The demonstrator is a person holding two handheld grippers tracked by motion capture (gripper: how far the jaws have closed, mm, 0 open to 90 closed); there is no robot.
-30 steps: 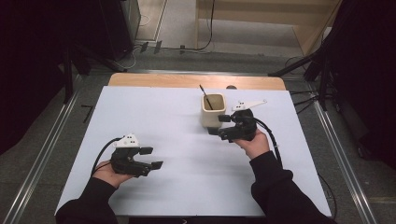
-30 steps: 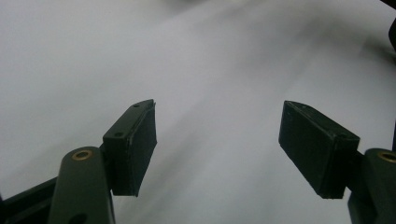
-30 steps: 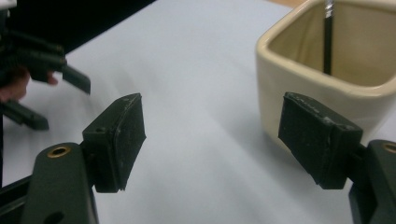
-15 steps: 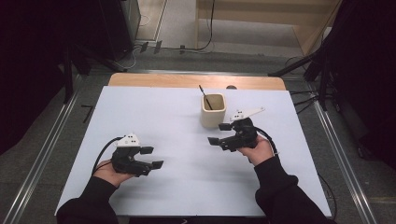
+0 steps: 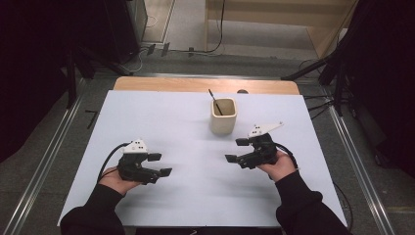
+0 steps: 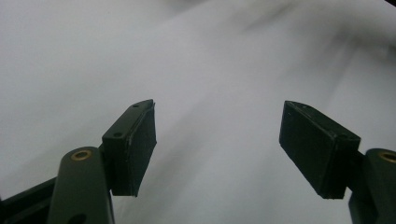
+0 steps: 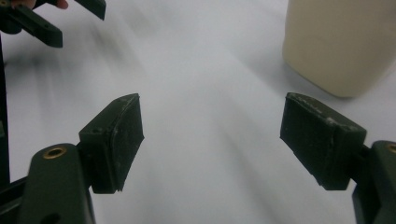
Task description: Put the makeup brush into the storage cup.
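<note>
Two grippers are resting apart on the white table (image 5: 186, 117), both empty.

We are seeing the right gripper (image 5: 237, 150) gaping wide just beside the cream cup (image 5: 224, 116), which is holding what looks like a dark stick (image 5: 214, 101); the left gripper (image 5: 160, 164) is gaping too, well away.

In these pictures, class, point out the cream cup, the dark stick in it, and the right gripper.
cream cup (image 5: 223, 122), high view, front wall.
dark stick (image 5: 214, 99), high view, mid shaft.
right gripper (image 5: 237, 150), high view, between its open fingertips.
</note>
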